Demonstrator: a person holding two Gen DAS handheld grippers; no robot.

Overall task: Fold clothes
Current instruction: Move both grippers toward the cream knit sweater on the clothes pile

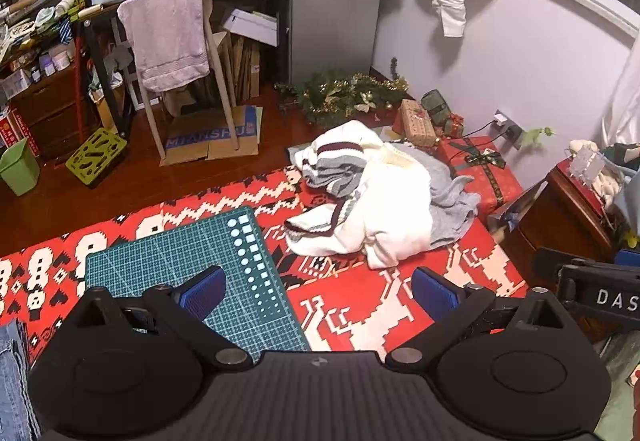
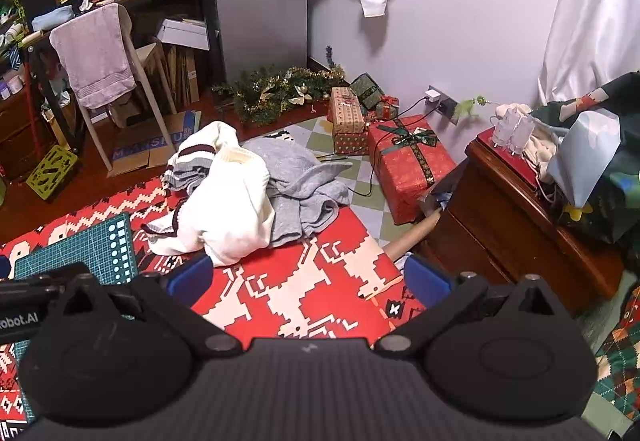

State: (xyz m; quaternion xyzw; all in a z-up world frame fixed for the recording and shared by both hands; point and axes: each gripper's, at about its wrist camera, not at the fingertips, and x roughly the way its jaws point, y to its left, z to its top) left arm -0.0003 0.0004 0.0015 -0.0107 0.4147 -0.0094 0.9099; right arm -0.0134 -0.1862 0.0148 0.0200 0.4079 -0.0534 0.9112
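A crumpled white sweater [image 1: 384, 209] [image 2: 236, 197] with maroon and grey stripes lies in a heap on the red patterned rug [image 1: 352, 305] [image 2: 304, 281]. Under and behind it sits a grey garment [image 1: 452, 201] [image 2: 296, 181]. My left gripper [image 1: 320, 291] hovers open above the rug, short of the heap, with nothing between its blue pads. In the right wrist view my right gripper [image 2: 306, 279] is open too, just in front of the sweater's near edge. Folded denim [image 1: 12, 381] shows at the far left edge.
A green cutting mat [image 1: 192, 261] [image 2: 80, 249] lies on the rug to the left. Wrapped gift boxes [image 2: 408, 161] and a dark wooden cabinet [image 2: 520, 217] stand on the right. A chair with a towel [image 1: 168, 37], a fridge and cluttered shelves stand behind.
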